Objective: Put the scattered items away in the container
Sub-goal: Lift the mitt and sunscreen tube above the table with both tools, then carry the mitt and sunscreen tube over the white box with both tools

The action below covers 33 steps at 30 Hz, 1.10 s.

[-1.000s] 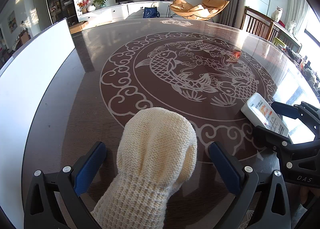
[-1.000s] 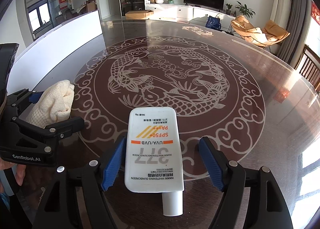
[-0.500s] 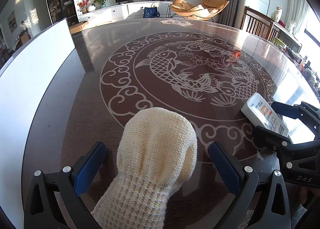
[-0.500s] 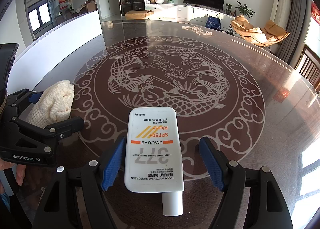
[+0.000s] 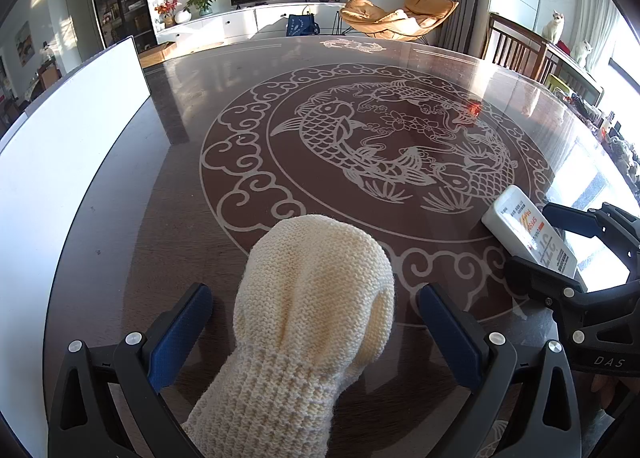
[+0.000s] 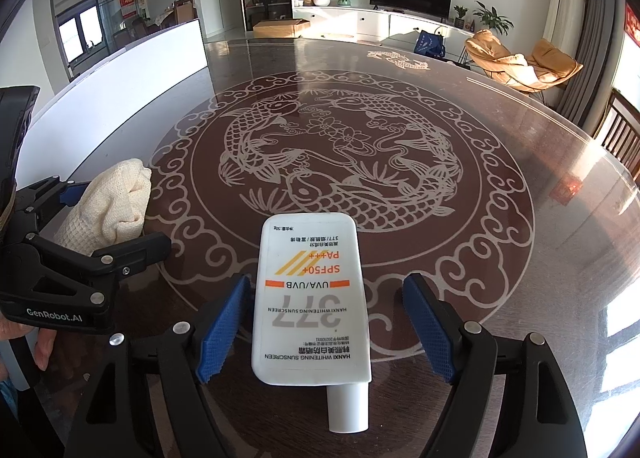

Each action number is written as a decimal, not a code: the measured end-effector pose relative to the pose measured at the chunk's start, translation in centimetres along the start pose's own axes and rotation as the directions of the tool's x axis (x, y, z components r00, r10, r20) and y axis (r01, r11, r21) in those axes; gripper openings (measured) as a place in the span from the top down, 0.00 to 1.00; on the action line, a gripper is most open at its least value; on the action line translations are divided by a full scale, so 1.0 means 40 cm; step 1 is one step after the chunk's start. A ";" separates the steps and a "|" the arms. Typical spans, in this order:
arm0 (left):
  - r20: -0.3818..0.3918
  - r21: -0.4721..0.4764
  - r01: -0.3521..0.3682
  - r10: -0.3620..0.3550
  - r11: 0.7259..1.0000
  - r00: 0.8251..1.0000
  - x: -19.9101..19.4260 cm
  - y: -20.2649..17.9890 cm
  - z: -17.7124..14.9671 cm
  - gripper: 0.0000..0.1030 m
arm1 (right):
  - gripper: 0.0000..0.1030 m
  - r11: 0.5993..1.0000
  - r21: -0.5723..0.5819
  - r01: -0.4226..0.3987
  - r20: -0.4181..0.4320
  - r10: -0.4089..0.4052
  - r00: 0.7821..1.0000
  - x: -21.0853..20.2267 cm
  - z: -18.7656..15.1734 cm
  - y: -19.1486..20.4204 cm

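A: Cream knit, one mitten (image 5: 312,322), lies on the table (image 5: 168,226) between the spread, untouching fingers of the left gripper (image 5: 312,322). Anything else?

B: One sunscreen tube (image 5: 528,232) beside it, marked "377".

A: Right wrist view?

B: Right gripper (image 6: 326,322) spread around that tube (image 6: 312,298): "HANXI WHITENING SUNSCREEN", "SPF50+", "UVA/UVB". Left gripper (image 6: 116,222) reads "GenRobot.AI"; mitten (image 6: 116,202) inside.

Left gripper (image 5: 312,332) and right gripper (image 6: 326,324) fingers spread wide.
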<state>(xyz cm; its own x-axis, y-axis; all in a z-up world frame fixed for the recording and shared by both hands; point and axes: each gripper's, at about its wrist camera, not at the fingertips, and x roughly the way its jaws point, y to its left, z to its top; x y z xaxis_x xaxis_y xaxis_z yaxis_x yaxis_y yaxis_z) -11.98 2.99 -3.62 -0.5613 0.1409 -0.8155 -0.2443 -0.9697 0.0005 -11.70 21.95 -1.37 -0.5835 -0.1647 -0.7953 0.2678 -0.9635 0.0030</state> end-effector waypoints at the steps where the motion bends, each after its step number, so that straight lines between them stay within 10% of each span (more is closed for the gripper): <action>1: 0.000 0.000 0.001 -0.001 1.000 1.000 0.001 -0.001 -0.001 0.00 | 0.23 1.000 0.000 -0.001 0.000 0.001 1.000 0.000 0.000 0.001; 7: -0.002 0.002 0.002 -0.002 1.000 1.000 -0.004 -0.012 -0.011 0.01 | 0.25 1.000 -0.001 0.011 0.002 -0.011 1.000 -0.005 -0.003 0.007; 10: 0.009 0.004 0.025 -0.025 1.000 1.000 -0.029 -0.008 -0.008 0.66 | 0.50 1.000 0.002 0.009 0.018 -0.009 1.000 -0.020 -0.009 0.005; 23: 0.064 -0.095 0.149 -0.143 0.984 0.988 -0.205 0.032 -0.088 0.66 | 0.50 0.993 0.051 -0.107 0.073 0.103 0.992 -0.169 -0.059 0.050; 33: 0.238 -0.213 0.046 0.006 0.976 0.971 -0.481 0.347 0.021 0.66 | 0.50 0.956 -0.125 -0.265 0.197 0.286 0.938 -0.272 0.235 0.303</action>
<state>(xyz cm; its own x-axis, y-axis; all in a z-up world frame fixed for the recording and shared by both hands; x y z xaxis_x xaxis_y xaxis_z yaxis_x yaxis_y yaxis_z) -5.22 -13.01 12.57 -0.7350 0.1789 -0.6541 -0.0963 -0.9823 -0.1604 -9.31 10.07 13.04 -0.6218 -0.4714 -0.6254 0.5068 -0.8510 0.1376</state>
